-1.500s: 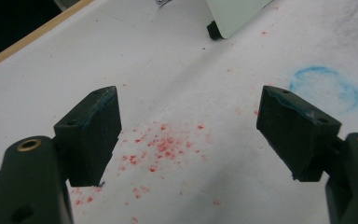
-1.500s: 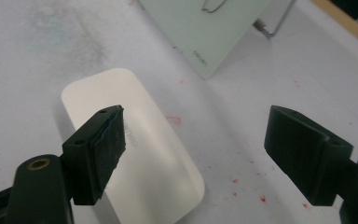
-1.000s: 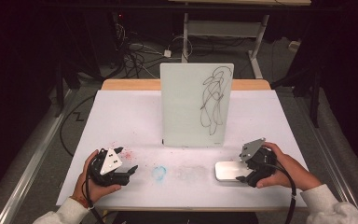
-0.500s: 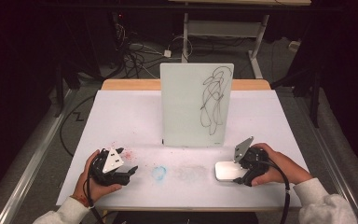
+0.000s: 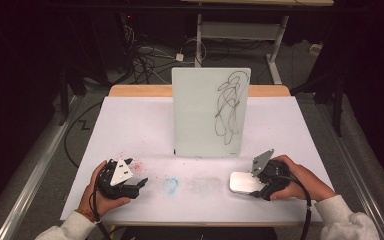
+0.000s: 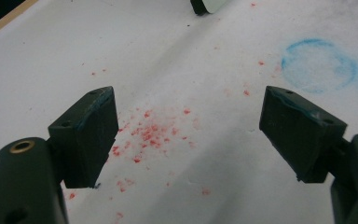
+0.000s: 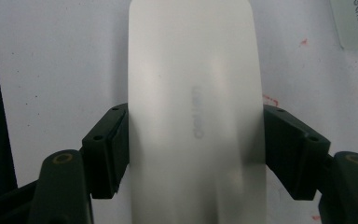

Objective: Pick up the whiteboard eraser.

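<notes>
A white oblong eraser (image 5: pixel 243 182) lies flat on the white table (image 5: pixel 130 130) at the front right. My right gripper (image 5: pixel 260 187) has just been closing and is now shut on it; in the right gripper view both pads press the long sides of the eraser (image 7: pixel 196 70), with the gripper (image 7: pixel 196 140) low over the table. An upright whiteboard (image 5: pixel 211 112) with a black scribble (image 5: pixel 229 107) stands at the table's middle. My left gripper (image 5: pixel 141 184) rests at the front left, open and holding nothing (image 6: pixel 189 126), over red specks (image 6: pixel 149 133).
A faint blue ring (image 5: pixel 170 185) marks the table between the two grippers, also right of the left gripper's jaws (image 6: pixel 318 65). The whiteboard's lower corner (image 7: pixel 356 23) is just beyond the eraser. Cables and a desk frame (image 5: pixel 240 30) lie on the dark floor behind.
The right gripper's jaws have closed onto the eraser, and the hand has shifted slightly left. The left gripper has stayed put.
</notes>
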A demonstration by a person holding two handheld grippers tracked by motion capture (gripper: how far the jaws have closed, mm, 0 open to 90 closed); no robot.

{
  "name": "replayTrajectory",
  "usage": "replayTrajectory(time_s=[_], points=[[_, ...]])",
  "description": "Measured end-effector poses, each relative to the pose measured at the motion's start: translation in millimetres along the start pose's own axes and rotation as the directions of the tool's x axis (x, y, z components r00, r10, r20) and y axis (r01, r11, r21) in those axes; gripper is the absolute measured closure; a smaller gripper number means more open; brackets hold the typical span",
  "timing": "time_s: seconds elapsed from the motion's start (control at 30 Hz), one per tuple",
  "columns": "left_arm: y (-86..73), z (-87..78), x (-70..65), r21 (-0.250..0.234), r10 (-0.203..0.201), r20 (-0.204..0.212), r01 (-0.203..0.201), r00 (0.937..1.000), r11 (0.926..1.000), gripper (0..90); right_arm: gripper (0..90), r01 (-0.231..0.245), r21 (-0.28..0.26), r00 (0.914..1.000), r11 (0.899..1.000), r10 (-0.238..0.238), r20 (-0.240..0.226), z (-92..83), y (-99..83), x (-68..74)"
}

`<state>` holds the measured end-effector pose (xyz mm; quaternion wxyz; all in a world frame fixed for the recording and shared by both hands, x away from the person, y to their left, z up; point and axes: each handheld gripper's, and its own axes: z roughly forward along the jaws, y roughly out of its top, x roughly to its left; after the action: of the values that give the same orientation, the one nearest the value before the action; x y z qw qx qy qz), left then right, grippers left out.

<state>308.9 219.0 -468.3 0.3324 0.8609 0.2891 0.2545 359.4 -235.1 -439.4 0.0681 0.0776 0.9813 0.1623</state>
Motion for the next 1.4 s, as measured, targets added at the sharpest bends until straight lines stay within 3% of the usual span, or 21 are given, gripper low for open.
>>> replayTrajectory(time_s=[0.13,0.17,0.2,0.23,0.27,0.3,0.33,0.37,0.4,0.53,0.57,0.6,0.77,0.9,1.07,1.1,1.4], points=[[0.2,-0.8,0.1,-0.002,0.003,-0.003,-0.003,1.0,1.0,19.1,31.0,-0.014,-0.068,0.9987,0.998,0.018,0.048,-5.3,-1.8,3.6],[0.1,-1.0,0.0,-0.005,0.001,-0.002,-0.001,1.0,1.0,19.1,31.0,-0.018,-0.107,0.996,0.994,0.027,0.086,-10.6,-1.8,5.7],[0.1,-1.1,0.1,-0.005,-0.001,-0.002,0.001,1.0,1.0,19.1,31.0,-0.018,-0.107,0.996,0.994,0.027,0.086,-10.6,-1.8,5.7],[0.2,-1.1,0.1,-0.005,0.001,-0.003,-0.001,1.0,1.0,19.1,31.1,-0.035,-0.151,0.9895,0.988,0.055,0.133,-16.2,-0.7,8.7],[0.2,-1.3,0.1,-0.007,0.0,-0.002,0.0,1.0,1.0,19.1,31.1,-0.035,-0.151,0.9895,0.988,0.055,0.133,-16.2,-0.7,8.7],[0.2,-1.4,-0.1,-0.011,-0.004,-0.001,0.004,1.0,0.9999,19.1,31.0,-0.049,-0.199,0.9838,0.979,0.082,0.16,-21.3,0.6,11.9],[0.4,-1.6,-0.3,-0.01,-0.002,-0.002,0.002,1.0,0.9999,19.1,31.0,-0.049,-0.199,0.9838,0.979,0.082,0.16,-21.3,0.6,11.9],[0.4,-1.7,-0.5,-0.01,0.0,-0.005,0.0,1.0,1.0,19.1,31.1,-0.052,-0.235,0.9747,0.971,0.101,0.2,-26.1,3.1,14.8],[0.4,-1.8,-0.6,-0.01,0.0,-0.004,0.0,1.0,0.9999,19.1,31.1,-0.052,-0.235,0.9747,0.971,0.101,0.2,-26.1,3.1,14.8],[0.2,-1.9,-0.5,-0.015,-0.001,-0.005,0.001,1.0,0.9999,19.1,31.1,-0.059,-0.311,0.9574,0.949,0.142,0.252,-31.1,7.2,23.5],[0.2,-1.7,-0.5,-0.016,-0.001,-0.004,0.0,1.0,0.9999,19.1,31.1,-0.067,-0.34,0.9496,0.938,0.165,0.267,-32.2,9.1,26.5],[0.2,-1.5,-0.4,-0.015,0.001,-0.002,-0.001,1.0,0.9999,19.1,31.1,-0.067,-0.34,0.9496,0.938,0.165,0.267,-32.2,9.1,26.5],[-0.1,-0.8,-0.5,-0.015,0.006,0.002,-0.006,1.0,0.9999,19.1,31.2,-0.083,-0.396,0.9268,0.915,0.216,0.307,-31.3,11.3,28.2],[-0.9,-0.3,-0.4,-0.013,0.005,0.004,-0.005,1.0,0.9999,19.1,31.1,-0.101,-0.446,0.908,0.889,0.266,0.324,-30.4,9.9,24.4],[-2.3,0.3,-0.3,-0.015,0.003,0.007,-0.003,1.0,0.9999,19.1,31.1,-0.118,-0.474,0.8917,0.873,0.303,0.336,-30.9,7.2,20.6],[-2.4,0.1,-0.3,-0.018,0.001,0.007,-0.001,1.0,0.9998,19.1,31.2,-0.123,-0.484,0.8833,0.866,0.318,0.344,-31.5,5.8,19.8],[-5.2,-2.8,-2.0,-0.008,0.003,0.003,-0.003,1.0,1.0,19.1,31.2,-0.127,-0.51,0.8671,0.851,0.345,0.36,-34.9,2.8,16.6]])
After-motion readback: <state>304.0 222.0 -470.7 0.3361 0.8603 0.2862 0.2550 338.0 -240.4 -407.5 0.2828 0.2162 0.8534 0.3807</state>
